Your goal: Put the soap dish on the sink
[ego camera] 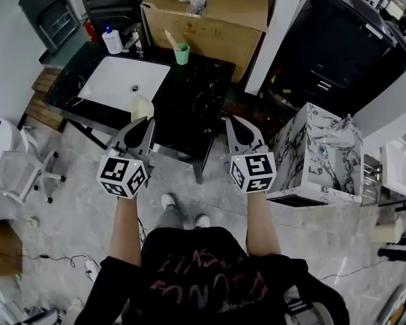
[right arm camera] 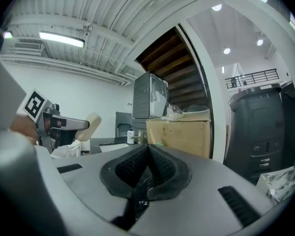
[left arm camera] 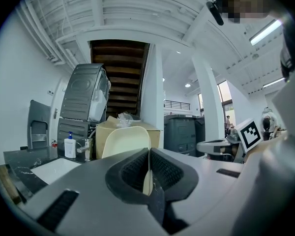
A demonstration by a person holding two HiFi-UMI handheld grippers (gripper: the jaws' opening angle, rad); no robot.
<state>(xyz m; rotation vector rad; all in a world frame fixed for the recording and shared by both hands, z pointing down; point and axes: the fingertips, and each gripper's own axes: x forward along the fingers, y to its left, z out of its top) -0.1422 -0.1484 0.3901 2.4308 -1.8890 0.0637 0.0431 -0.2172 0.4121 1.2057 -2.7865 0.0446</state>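
As the left gripper (left arm camera: 149, 152) pinches it, the cream soap dish (left arm camera: 124, 140) stands upright.

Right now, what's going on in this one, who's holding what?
A person stands facing a black counter with a white sink set into it. The left gripper is shut on the edge of a cream soap dish, held upright in the air near the counter's front edge, not yet set down. The right gripper is shut with nothing between its jaws and hangs alongside. A soap bottle and a green cup stand behind the sink.
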